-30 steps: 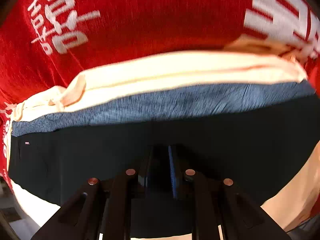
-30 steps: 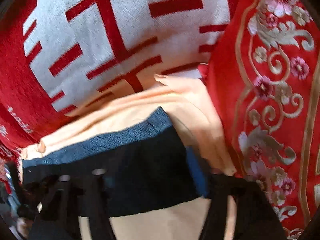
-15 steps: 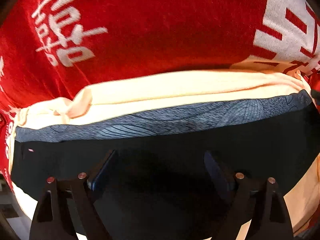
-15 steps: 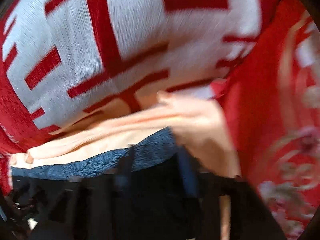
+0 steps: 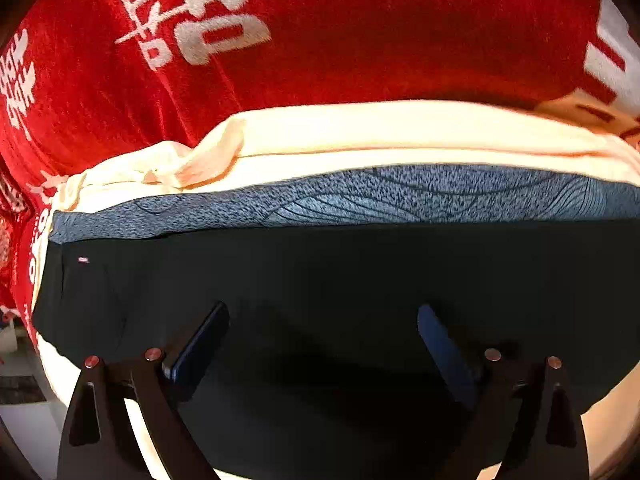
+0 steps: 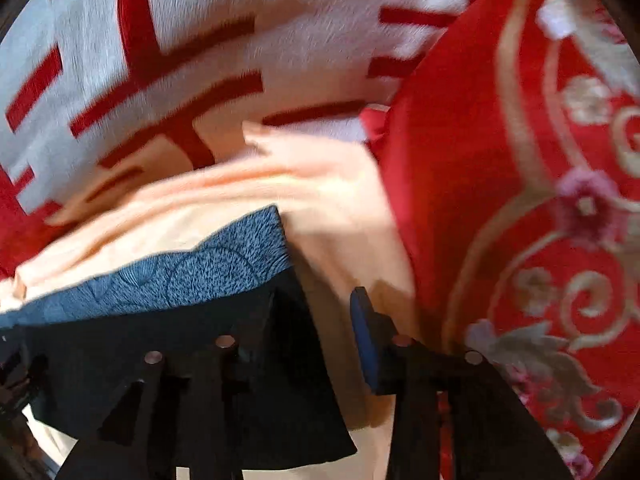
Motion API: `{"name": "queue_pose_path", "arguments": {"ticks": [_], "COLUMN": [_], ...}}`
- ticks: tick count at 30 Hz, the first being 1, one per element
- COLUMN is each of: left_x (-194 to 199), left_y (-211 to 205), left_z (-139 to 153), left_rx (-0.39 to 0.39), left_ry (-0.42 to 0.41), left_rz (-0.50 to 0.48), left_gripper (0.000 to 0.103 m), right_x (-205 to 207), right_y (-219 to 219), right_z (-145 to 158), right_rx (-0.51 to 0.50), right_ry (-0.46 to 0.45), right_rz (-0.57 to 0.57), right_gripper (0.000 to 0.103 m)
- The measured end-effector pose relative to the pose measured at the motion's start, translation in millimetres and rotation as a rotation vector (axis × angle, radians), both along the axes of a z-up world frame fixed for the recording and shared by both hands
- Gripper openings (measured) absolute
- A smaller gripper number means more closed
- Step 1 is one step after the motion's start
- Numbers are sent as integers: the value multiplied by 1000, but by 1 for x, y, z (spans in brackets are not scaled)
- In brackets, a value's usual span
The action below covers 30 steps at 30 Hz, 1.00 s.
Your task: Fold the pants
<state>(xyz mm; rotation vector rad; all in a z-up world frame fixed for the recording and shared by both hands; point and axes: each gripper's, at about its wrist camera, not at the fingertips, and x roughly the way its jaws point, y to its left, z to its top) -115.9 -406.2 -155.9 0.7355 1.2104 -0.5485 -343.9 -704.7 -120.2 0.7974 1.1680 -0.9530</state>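
Pants: black fabric pants, folded into a flat dark slab with a blue-grey speckled patterned band along the far edge.
Location: pants lie on top of a pale peach folded garment, which rests on a red plush blanket with white woven characters; a red embroidered floral cushion sits to the right.
Left gripper: jaws spread wide and have just been opening; both blue pads stand clear above the black cloth, nothing pinched between them. Released.
Right gripper: jaws partly apart and have just been closing; the right edge of the pants falls between them, with the right pad over the peach cloth. Frame is blurred, so pad contact cannot be confirmed; no grasp is visible.
Stage, judged: fold appears laid down; hands are letting go or re-positioning at the right edge.
Risk 1: right jaws closing here could catch the peach layer together with the black edge; lifting would then drag the stack.
Risk 2: a pad brushing the top layer on withdrawal could peel the fold open.
Risk 3: soft plush base gives way; downward pressure may skew the edges.
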Motion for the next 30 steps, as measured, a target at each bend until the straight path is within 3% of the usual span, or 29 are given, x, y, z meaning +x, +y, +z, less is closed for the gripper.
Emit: {"name": "queue_pose_path", "arguments": {"ticks": [3, 7, 11, 13, 14, 16, 18, 21, 28, 30], "left_x": [3, 7, 3, 14, 24, 39, 57, 72, 76, 75], "left_y": [-5, -32, -60, -54, -47, -31, -7, 28, 115, 135], "left_z": [14, 11, -10, -13, -13, -10, -6, 8, 40, 46], "left_rx": [-54, -79, -66, -101, -101, -84, -47, -2, 82, 85], "left_ry": [-20, -8, 16, 41, 40, 7, -24, -58, -79, -63], "left_rz": [-15, -5, 15, 55, 88, 122, 155, 205, 269, 282], "left_gripper": [96, 96, 96, 96, 96, 96, 96, 96, 96, 96], "right_x": [5, 53, 128, 133, 128, 111, 86, 71, 65, 77], "right_y": [16, 45, 58, 58, 54, 42, 29, 39, 104, 130], "right_z": [25, 15, -22, -36, -35, -34, -29, -10, 7, 4], "right_rx": [-29, 48, 102, 72, 26, -31, 1, -2, 221, 293], "right_ry": [-128, -216, -170, -106, -111, -13, -31, -51, -279, -339], "right_rz": [42, 194, 264, 272, 259, 191, 112, 110, 104, 101], "right_gripper": [40, 40, 46, 44, 44, 44, 44, 47, 49, 54]}}
